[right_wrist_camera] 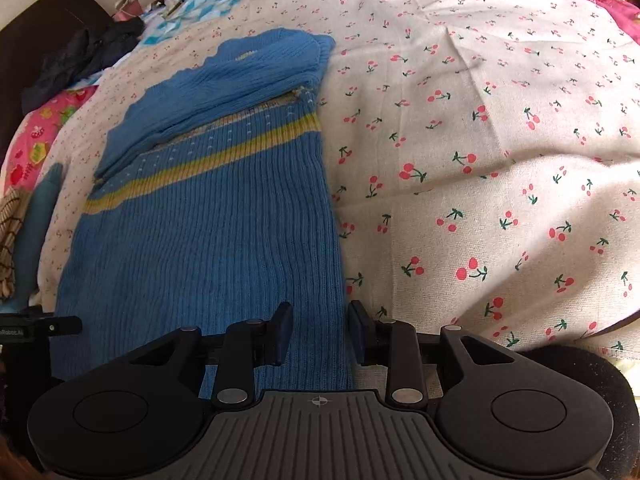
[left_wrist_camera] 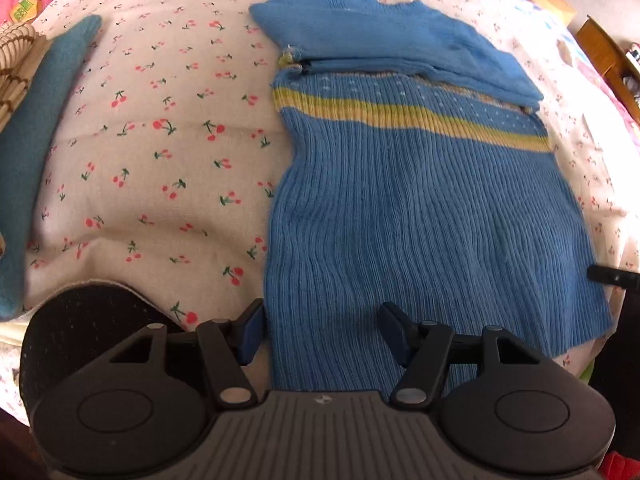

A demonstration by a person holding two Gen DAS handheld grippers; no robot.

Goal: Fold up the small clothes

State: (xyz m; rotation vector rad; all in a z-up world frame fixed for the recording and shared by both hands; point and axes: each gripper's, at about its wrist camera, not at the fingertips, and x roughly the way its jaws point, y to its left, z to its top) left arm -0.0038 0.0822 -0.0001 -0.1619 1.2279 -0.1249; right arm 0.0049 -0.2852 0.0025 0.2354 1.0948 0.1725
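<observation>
On cherry sheet [left_wrist_camera: 152, 152], blue sweater [left_wrist_camera: 420, 200] lengthwise, hem toward tongs [left_wrist_camera: 322, 334].

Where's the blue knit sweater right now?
The blue knit sweater lies flat on the cherry-print sheet, its near hem between both open claws: left claw, right claw.

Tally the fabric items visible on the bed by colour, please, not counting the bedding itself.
Blue, yellow-striped: 1, the ribbed sweater
Teal: 1, the folded cloth
Cream with brown lines: 1, the knit
Dark: 1, the crumpled garment
Total: 4
</observation>
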